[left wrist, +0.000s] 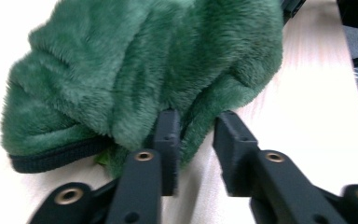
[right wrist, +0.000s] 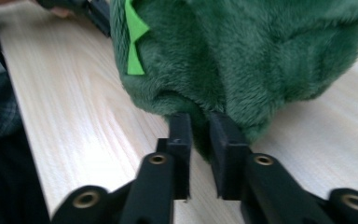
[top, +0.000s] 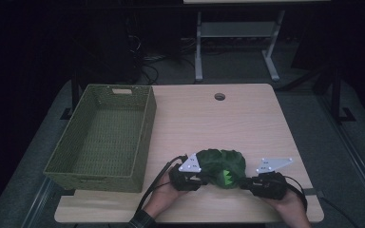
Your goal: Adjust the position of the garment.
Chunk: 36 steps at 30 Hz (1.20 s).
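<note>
A dark green plush item point(top: 221, 164) with light green felt spikes point(top: 228, 176) lies bunched near the table's front edge. My left gripper point(top: 204, 179) meets it from the left and my right gripper point(top: 242, 183) from the right. In the left gripper view the plush point(left wrist: 140, 70) hangs over the jaws; my left gripper point(left wrist: 196, 130) stands open, a fold of fur loose between the pads with a gap on the right side. In the right gripper view my right gripper point(right wrist: 200, 126) has its jaws close together, pinching a fold of the plush point(right wrist: 242, 51).
An empty green woven basket point(top: 147, 123) stands on the left part of the wooden table point(top: 228, 118). A round cable hole point(top: 219, 97) is at the table's back. A person's hands hold both grippers at the front edge. Desk legs stand on the floor beyond.
</note>
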Each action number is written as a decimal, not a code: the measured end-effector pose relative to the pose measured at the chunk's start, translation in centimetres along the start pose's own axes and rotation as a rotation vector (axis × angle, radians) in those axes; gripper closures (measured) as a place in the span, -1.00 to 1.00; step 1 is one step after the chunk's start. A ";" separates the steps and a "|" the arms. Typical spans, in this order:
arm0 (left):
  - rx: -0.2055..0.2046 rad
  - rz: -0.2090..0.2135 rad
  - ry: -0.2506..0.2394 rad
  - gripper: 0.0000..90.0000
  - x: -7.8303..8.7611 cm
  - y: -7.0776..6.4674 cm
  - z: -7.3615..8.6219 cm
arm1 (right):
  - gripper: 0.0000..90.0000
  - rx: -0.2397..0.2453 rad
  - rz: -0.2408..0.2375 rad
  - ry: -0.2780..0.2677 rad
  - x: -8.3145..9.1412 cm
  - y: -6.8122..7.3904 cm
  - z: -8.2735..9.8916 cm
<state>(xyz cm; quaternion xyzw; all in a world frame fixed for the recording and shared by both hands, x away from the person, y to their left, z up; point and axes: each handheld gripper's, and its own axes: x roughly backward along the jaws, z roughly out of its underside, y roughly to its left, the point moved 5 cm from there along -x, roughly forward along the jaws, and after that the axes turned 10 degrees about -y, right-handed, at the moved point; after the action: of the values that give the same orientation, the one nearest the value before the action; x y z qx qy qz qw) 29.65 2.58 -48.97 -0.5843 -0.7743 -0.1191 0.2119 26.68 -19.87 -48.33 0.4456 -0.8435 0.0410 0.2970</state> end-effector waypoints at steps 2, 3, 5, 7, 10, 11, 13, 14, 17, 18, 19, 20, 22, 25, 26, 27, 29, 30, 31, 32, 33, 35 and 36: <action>-0.002 -0.002 -0.006 0.43 0.5 -0.3 -0.4 | 0.56 -0.005 0.002 -0.005 0.4 0.2 0.0; -0.001 -0.004 -0.006 0.37 0.8 -0.4 -0.6 | 0.56 0.001 0.001 -0.009 0.6 0.2 0.0; -0.004 -0.001 -0.006 0.27 1.4 -0.7 -0.9 | 0.53 0.011 0.004 -0.023 1.0 0.2 -0.1; -0.008 0.002 -0.011 0.24 1.9 -0.9 -1.1 | 0.57 0.009 0.010 -0.039 1.6 0.3 -0.5; 0.005 0.002 -0.027 0.36 2.5 -0.8 -1.5 | 0.75 0.018 0.027 -0.066 1.8 0.1 -1.4; 0.007 -0.002 -0.030 0.47 2.5 -0.6 -1.7 | 0.81 0.026 0.030 -0.070 1.8 0.0 -1.7; 0.018 -0.014 -0.032 0.69 2.3 0.0 -2.1 | 0.92 0.034 0.044 -0.092 1.7 -0.3 -2.6; 0.029 -0.019 -0.040 0.80 2.1 0.2 -2.3 | 0.98 0.037 0.046 -0.104 1.6 -0.5 -3.1; 0.035 -0.047 -0.053 0.95 1.4 1.0 -3.0 | 1.00 0.054 0.064 -0.115 1.1 -1.0 -4.3; 0.037 -0.060 -0.049 0.98 1.1 1.2 -3.0 | 1.00 0.052 0.061 -0.114 0.7 -1.2 -4.5; 0.041 -0.069 -0.040 0.98 0.8 1.5 -3.0 | 1.00 0.053 0.067 -0.102 0.3 -1.5 -4.6; 0.050 -0.070 -0.033 0.99 0.5 1.7 -2.9 | 1.00 0.057 0.077 -0.084 -0.1 -1.8 -4.6; 0.059 -0.076 -0.018 0.99 0.1 1.9 -2.5 | 1.00 0.051 0.085 -0.048 -1.0 -2.4 -4.1; 0.062 -0.085 0.020 0.99 -0.5 2.2 -1.7 | 1.00 0.032 0.091 0.019 -2.2 -3.0 -2.9; 0.057 -0.088 0.035 0.99 -0.7 2.3 -1.4 | 1.00 0.027 0.093 0.037 -2.5 -3.2 -2.6; 0.061 -0.088 0.041 0.99 -0.9 2.4 -1.2 | 1.00 0.025 0.094 0.054 -2.9 -3.3 -2.3; 0.062 -0.093 0.059 0.99 -1.3 2.5 -0.8 | 1.00 0.025 0.101 0.083 -3.3 -3.4 -2.0; 0.065 -0.095 0.065 0.99 -1.5 2.6 -0.7 | 1.00 0.024 0.099 0.085 -3.4 -3.5 -1.9; 0.069 -0.094 0.067 0.99 -1.6 2.7 -0.6 | 1.00 0.020 0.099 0.087 -3.4 -3.4 -1.9; 0.068 -0.098 0.077 0.99 -1.8 2.8 -0.5 | 1.00 0.021 0.099 0.093 -3.5 -3.4 -1.8; 0.067 -0.100 0.081 0.99 -2.0 2.9 -0.4 | 1.00 0.019 0.097 0.103 -3.7 -3.4 -1.7; 0.064 -0.103 0.100 0.99 -2.2 3.2 -0.3 | 1.00 0.017 0.095 0.112 -3.8 -3.6 -1.4; 0.063 -0.108 0.097 0.99 -2.3 3.3 -0.3 | 1.00 0.005 0.092 0.116 -3.8 -3.6 -1.3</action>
<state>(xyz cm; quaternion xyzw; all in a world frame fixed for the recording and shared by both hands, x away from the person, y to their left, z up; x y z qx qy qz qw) 33.42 1.45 -49.94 -0.5281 -0.7968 -0.1343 0.2609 31.64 -18.83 -50.01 0.4041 -0.8444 0.0823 0.3420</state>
